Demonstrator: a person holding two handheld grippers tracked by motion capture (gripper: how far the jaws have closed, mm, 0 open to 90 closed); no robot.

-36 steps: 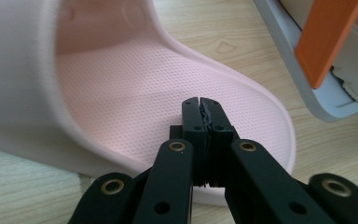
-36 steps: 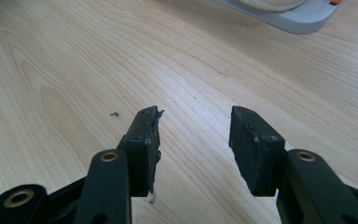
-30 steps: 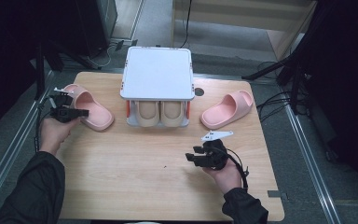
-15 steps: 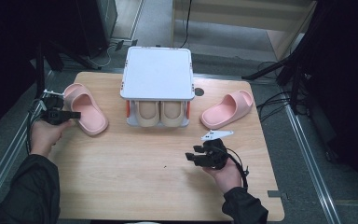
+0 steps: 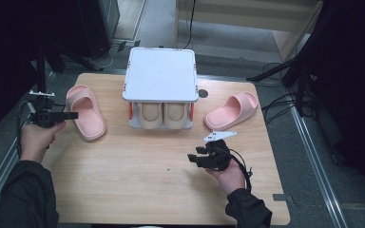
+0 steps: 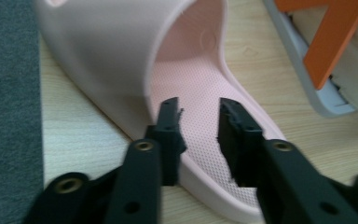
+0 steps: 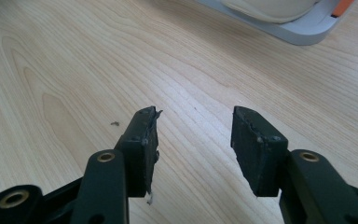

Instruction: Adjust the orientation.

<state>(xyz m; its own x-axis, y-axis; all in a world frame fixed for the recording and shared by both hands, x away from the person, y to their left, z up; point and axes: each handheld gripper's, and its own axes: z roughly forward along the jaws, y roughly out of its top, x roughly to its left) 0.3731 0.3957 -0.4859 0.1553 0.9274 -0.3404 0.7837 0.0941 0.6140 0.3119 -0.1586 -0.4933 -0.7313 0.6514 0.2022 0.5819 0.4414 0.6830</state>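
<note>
Left claw (image 6: 196, 116) parted over the pink slipper's (image 6: 186, 70) heel end, gripping nothing yet.

Lying straight ahead of the left claw and just under its tips: insole below the jaws, strap arch just beyond, toe pointing away from the claw. Seen from the high view, long axis running from far-left to near-right across the worktop (image 5: 138, 190), heel end nearest the shoe rack (image 5: 160, 76). Right claw (image 5: 200, 157) also parted, empty, well apart from this slipper, so clearly the farther hand.

Both tools, left (image 5: 71, 115) and right (image 5: 191, 156), gape apart.
</note>
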